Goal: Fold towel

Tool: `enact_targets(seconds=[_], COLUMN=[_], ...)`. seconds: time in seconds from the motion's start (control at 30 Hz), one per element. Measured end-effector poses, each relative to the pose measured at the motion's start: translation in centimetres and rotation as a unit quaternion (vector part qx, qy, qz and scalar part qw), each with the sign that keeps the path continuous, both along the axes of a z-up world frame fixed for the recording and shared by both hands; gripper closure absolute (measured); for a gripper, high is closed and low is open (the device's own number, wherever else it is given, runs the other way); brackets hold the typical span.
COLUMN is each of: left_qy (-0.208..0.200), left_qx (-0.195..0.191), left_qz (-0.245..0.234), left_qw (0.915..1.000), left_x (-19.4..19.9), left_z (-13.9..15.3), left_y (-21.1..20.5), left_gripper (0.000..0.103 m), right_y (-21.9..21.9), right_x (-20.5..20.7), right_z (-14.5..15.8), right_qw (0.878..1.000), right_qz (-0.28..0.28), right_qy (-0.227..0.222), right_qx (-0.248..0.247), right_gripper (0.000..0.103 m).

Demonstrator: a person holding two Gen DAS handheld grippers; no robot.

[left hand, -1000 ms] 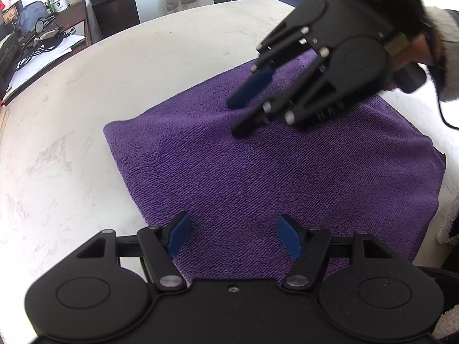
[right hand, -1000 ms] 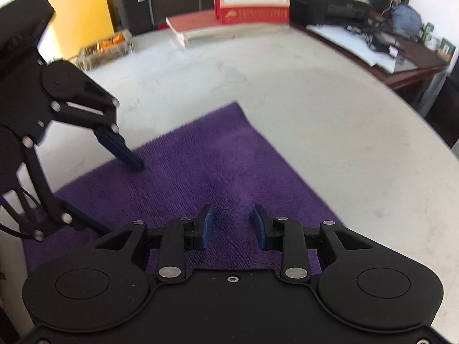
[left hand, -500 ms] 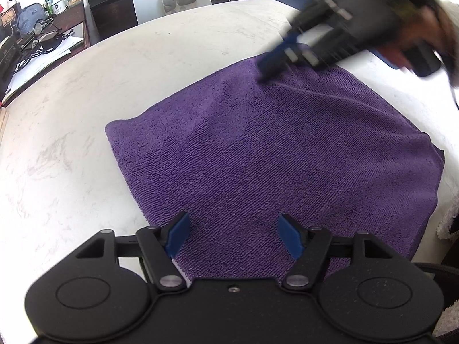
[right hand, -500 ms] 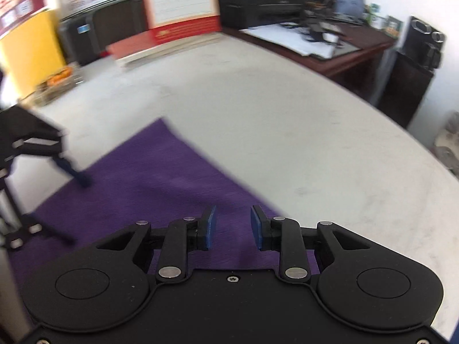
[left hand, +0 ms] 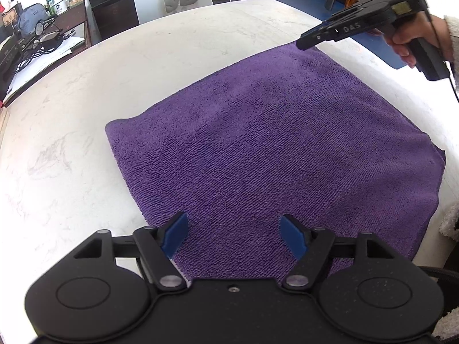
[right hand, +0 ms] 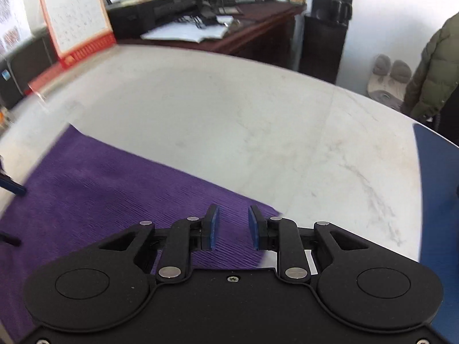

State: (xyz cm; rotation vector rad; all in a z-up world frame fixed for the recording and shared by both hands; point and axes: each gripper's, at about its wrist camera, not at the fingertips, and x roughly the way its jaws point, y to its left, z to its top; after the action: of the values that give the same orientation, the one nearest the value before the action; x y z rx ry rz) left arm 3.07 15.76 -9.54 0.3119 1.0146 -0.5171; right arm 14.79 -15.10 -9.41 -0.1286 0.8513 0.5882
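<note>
big white marble surface [left hand: 71, 149] w/ the purple towel [left hand: 258, 154] lying flat on it, already folded into a square; left gripper [left hand: 233, 236] hangs over its near edge, jaws wide and opening, nothing btwn them; right gripper [right hand: 233, 228] over the far corner, jaws narrow but apart, not pinching cloth

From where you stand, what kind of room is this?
Most likely an office. A desk calendar stands at the far edge of the marble table, a printer sits behind it, and a wooden desk nearby is cluttered with papers and cables.
</note>
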Motion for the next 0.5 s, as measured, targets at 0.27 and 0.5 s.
enact_targets(seconds=[0.27,0.5], left_qy=[-0.009,-0.019], left_qx=[-0.001,-0.072], left_qz=[0.036,0.014], left_qw=[0.9993,0.9971], left_x=[-0.8,-3.6], left_z=[0.8,2.9], left_y=[0.6,-1.4], left_gripper=[0.035,0.035], right_y=[-1.9,-0.7], right_x=[-2.7,-10.7], right_z=[-0.7,1.8], right_qw=[0.998,0.998], right_qz=[-0.039,0.066], right_qy=[0.022,0.002], right_qx=[-0.035,0.005], right_gripper=[0.077,0.077])
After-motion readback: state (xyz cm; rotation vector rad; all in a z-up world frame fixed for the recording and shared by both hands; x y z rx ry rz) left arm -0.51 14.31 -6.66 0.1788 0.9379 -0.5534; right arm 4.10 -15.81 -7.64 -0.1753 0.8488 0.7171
